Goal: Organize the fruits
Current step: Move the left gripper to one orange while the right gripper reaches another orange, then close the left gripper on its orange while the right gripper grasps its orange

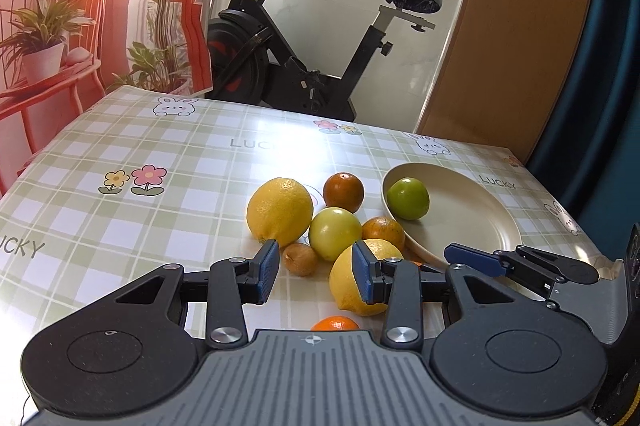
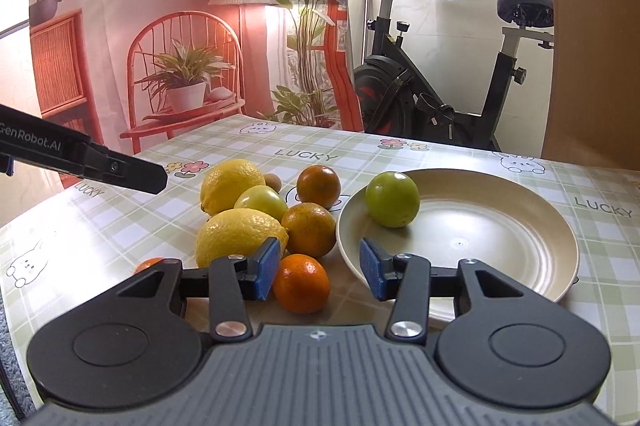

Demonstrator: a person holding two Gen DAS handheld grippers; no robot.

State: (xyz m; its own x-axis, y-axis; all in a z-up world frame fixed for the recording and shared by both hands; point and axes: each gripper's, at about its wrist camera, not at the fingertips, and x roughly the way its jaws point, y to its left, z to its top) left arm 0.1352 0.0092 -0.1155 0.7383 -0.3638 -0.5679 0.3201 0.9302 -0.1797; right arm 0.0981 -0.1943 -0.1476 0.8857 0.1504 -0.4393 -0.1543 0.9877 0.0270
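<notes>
The desk (image 2: 120, 226) carries a cream plate (image 2: 500, 266) holding one green fruit (image 2: 393, 199); the other fruits lie heaped just beside its rim. Sorting has barely begun. The left tool (image 1: 316, 272) and right tool (image 2: 318, 270) both stand apart, empty. Judged next: the right tool must close around the small orange (image 2: 302, 284) at its pads.

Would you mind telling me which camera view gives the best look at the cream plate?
The right wrist view is best: the plate shows nearly whole, with only its near rim behind the right gripper, and a green fruit on it. In the left wrist view the plate sits off to the right, partly cut by gripper parts.
</notes>
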